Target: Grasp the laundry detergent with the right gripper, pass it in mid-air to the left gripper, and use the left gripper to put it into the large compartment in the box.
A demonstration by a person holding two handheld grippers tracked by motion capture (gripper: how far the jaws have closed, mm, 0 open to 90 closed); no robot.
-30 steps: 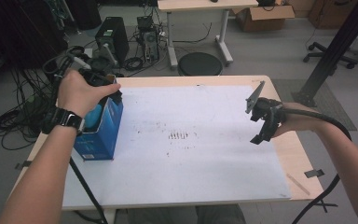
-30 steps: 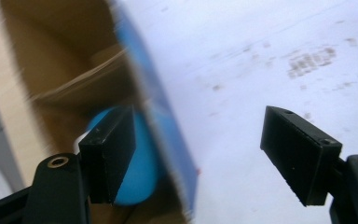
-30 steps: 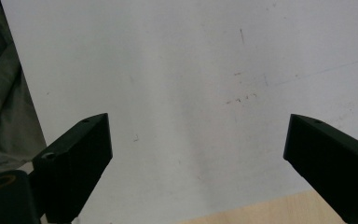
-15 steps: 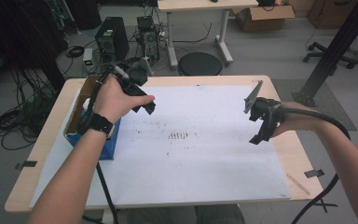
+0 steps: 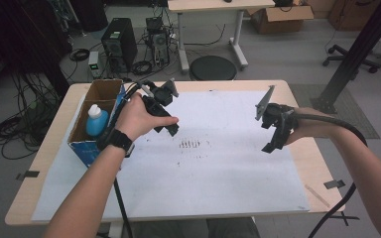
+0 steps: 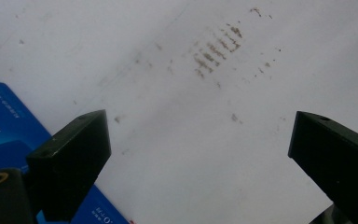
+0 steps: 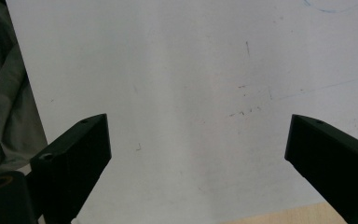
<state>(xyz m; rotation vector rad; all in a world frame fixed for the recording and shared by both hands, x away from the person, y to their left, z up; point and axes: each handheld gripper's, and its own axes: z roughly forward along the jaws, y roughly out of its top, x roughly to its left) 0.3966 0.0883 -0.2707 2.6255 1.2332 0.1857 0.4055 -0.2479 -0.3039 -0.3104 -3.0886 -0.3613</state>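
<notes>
An open blue cardboard box (image 5: 86, 150) stands at the table's left, and a blue bottle with a white cap (image 5: 96, 120) sits upright inside it. My left gripper (image 5: 169, 128) hovers just right of the box over the white paper (image 5: 218, 173). Its jaws have just been opening and now stand open with nothing between them (image 6: 198, 154). A corner of the box (image 6: 4, 126) lies at the lower left of that view. My right gripper (image 5: 271, 142) hangs open over the paper's right side, with bare paper between its jaws (image 7: 198, 154).
A patch of brown marks (image 5: 191, 145) (image 6: 216, 46) lies mid-paper. The wooden table (image 5: 49, 148) rims the sheet, and its edge (image 7: 279, 217) sits close to my right gripper. A black stool (image 5: 213, 67), a computer tower (image 5: 118, 45) and cables are on the floor beyond.
My left hand has moved from above the box rightward and down over the paper, uncovering the bottle in the box. The right hand has stayed put.
</notes>
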